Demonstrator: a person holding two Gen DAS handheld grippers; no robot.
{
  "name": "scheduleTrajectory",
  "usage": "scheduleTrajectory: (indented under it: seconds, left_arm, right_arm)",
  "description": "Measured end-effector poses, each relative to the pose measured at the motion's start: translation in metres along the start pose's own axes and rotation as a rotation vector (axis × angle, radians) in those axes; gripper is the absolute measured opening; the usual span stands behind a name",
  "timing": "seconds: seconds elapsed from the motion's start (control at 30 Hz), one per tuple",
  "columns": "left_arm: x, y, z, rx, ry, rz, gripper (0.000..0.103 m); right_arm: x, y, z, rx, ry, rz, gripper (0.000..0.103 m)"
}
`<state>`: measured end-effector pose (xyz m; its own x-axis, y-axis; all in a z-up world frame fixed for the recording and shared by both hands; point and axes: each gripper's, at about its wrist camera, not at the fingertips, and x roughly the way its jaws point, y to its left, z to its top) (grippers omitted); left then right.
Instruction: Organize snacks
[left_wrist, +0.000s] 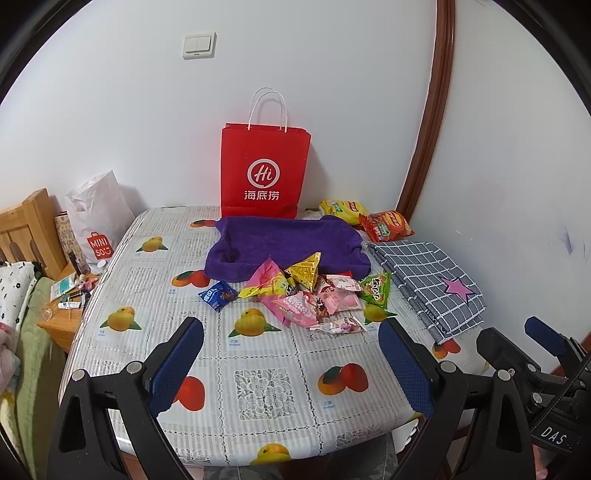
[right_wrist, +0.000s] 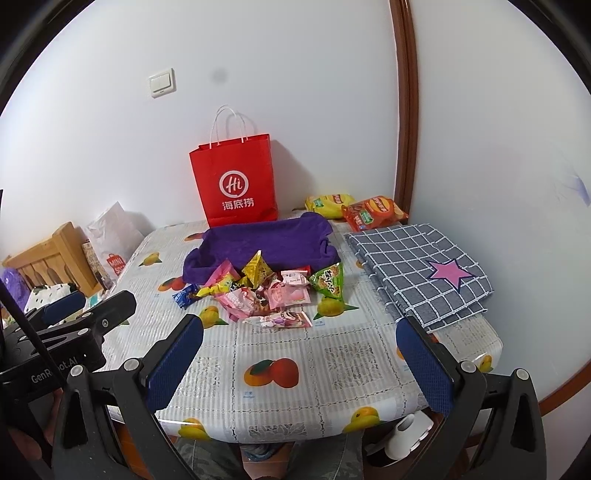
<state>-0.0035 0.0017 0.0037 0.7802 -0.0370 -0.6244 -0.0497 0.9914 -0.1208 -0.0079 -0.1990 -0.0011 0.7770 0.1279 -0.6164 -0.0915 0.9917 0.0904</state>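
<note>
A heap of small snack packets lies mid-table: pink, yellow and green wrappers, plus a blue one at the left. Right behind the heap sits a purple cloth basket. A yellow chip bag and a red chip bag rest at the back right. My left gripper hangs open over the near table, short of the heap. My right gripper is open too, nothing between its fingers. Each gripper shows at the edge of the other's view.
A red paper bag stands against the wall behind the basket. A folded grey checked cloth with a pink star lies on the right. The fruit-print tablecloth covers the table. A bed and nightstand are left.
</note>
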Motion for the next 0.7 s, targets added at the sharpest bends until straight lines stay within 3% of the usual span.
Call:
scheduleTrajectory:
  seconds: [0.7]
  left_arm:
    - [-0.0004, 0.0008, -0.0017, -0.002, -0.001, -0.001, 0.095]
  right_arm:
    - [-0.0019, 0.0049, -0.0016, -0.001, -0.002, 0.012, 0.103]
